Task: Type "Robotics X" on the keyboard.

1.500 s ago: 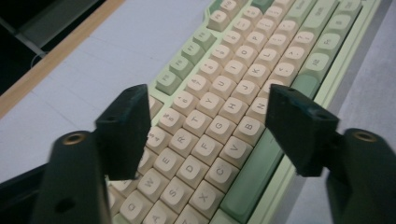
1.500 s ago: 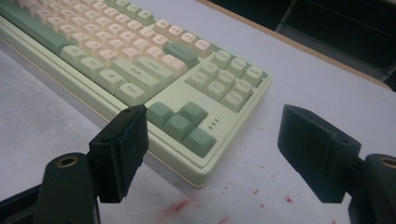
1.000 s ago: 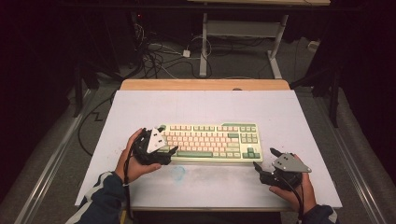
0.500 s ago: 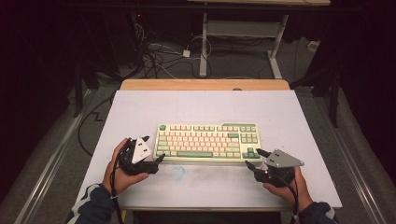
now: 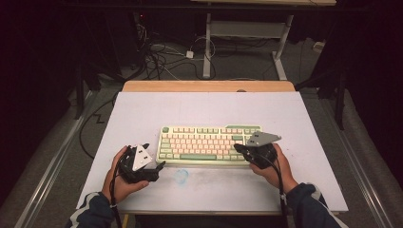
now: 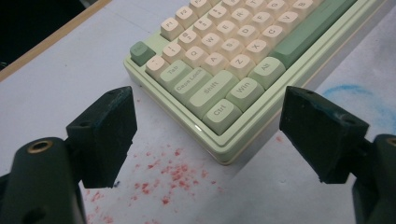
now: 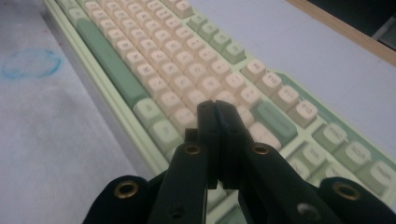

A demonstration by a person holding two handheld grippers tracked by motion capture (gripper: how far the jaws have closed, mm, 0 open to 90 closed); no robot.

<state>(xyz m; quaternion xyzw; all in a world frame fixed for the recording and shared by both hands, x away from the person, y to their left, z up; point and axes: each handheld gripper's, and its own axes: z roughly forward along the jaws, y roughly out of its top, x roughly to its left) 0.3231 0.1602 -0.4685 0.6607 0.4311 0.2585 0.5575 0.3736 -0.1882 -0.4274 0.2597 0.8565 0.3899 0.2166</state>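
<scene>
Two grippers flank your keyboard [image 5: 209,144], which lies mid-table on the white sheet [image 5: 199,109]. Your left gripper [image 5: 154,167] sits just off its near-left corner, jaws wide apart and empty. Your right gripper [image 5: 239,148] hovers over the right-hand keys, jaws just closed together, nothing between them.

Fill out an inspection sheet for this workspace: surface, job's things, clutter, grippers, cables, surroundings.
Surface: white sheet over a wooden table; red specks by the keyboard's corner, a blue smudge in front of it.
Job's things: green and cream keyboard, flat, near the front edge.
Clutter: nothing seen.
Grippers: left gripper open, its fingers flanking the keyboard's near left corner without touching it; right gripper has just closed, nothing between its fingers, poised over keys at the right end.
Cables: one trails from each gripper; a tangle lies on the floor behind.
Surroundings: dark room, desk frame beyond the table.
</scene>
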